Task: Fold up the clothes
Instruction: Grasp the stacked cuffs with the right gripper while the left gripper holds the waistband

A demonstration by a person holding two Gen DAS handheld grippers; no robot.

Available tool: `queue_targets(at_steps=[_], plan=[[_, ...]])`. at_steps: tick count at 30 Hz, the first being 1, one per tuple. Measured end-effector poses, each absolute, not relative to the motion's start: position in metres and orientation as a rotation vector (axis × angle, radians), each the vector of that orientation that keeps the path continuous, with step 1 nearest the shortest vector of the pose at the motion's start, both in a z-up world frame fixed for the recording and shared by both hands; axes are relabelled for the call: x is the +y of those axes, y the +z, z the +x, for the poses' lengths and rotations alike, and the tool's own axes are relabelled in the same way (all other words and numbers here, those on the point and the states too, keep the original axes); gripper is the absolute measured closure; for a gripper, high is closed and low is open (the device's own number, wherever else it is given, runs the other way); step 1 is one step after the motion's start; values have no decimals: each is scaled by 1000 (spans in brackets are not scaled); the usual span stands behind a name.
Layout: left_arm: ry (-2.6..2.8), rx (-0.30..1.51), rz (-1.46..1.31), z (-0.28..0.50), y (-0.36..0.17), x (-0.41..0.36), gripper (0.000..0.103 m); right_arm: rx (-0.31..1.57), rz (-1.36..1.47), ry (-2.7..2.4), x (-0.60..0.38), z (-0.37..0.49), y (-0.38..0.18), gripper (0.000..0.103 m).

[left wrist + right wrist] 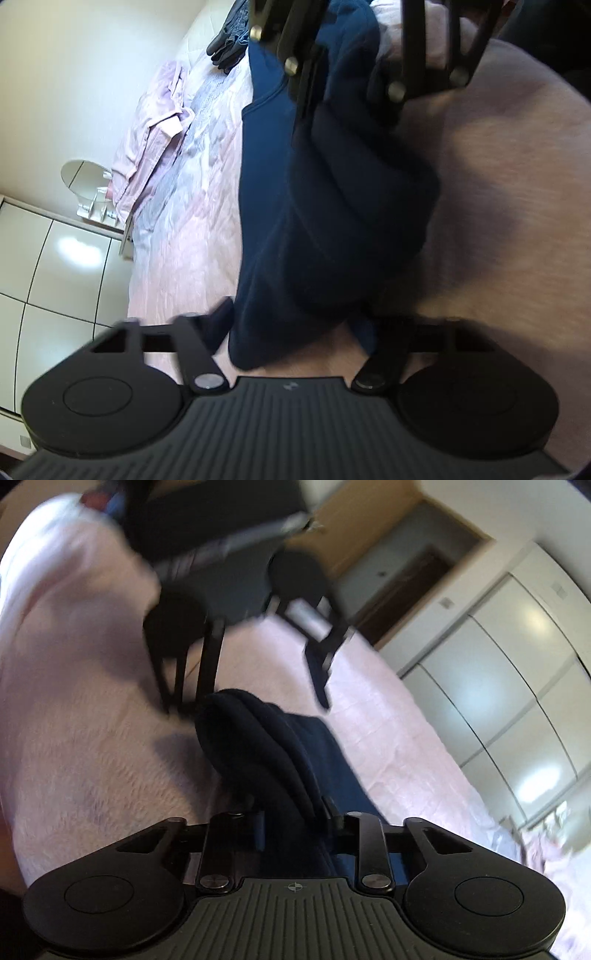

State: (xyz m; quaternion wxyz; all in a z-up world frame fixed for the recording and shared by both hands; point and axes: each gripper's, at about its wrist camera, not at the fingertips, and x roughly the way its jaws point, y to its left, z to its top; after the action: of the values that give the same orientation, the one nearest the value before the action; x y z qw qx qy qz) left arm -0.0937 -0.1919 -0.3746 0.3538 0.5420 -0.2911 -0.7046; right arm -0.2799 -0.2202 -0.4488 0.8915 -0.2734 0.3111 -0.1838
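Pinching the navy sweatshirt (280,760) with both the left gripper (295,332) and right gripper (291,816), keep the doubled edge taut and aligned above the pink bedspread (184,236).

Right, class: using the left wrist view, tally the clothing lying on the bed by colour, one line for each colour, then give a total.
Navy garment: 1
Pink garment: 1
Grey garment: 1
Dark heap: 1 (too far off to count its pieces)
Total: 4
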Motion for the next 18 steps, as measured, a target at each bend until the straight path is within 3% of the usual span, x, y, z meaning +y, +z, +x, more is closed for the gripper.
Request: queue_targets(at_steps=[2, 4, 18], plan=[[-1817, -748, 1402, -97, -376, -199, 83, 622, -521, -394, -220, -283, -444, 80], [-1798, -737, 1382, -95, -371, -192, 88, 620, -502, -390, -218, -284, -445, 80], [-1609, -548, 1456, -59, -308, -72, 88, 410, -313, -177, -122, -278, -406, 82]])
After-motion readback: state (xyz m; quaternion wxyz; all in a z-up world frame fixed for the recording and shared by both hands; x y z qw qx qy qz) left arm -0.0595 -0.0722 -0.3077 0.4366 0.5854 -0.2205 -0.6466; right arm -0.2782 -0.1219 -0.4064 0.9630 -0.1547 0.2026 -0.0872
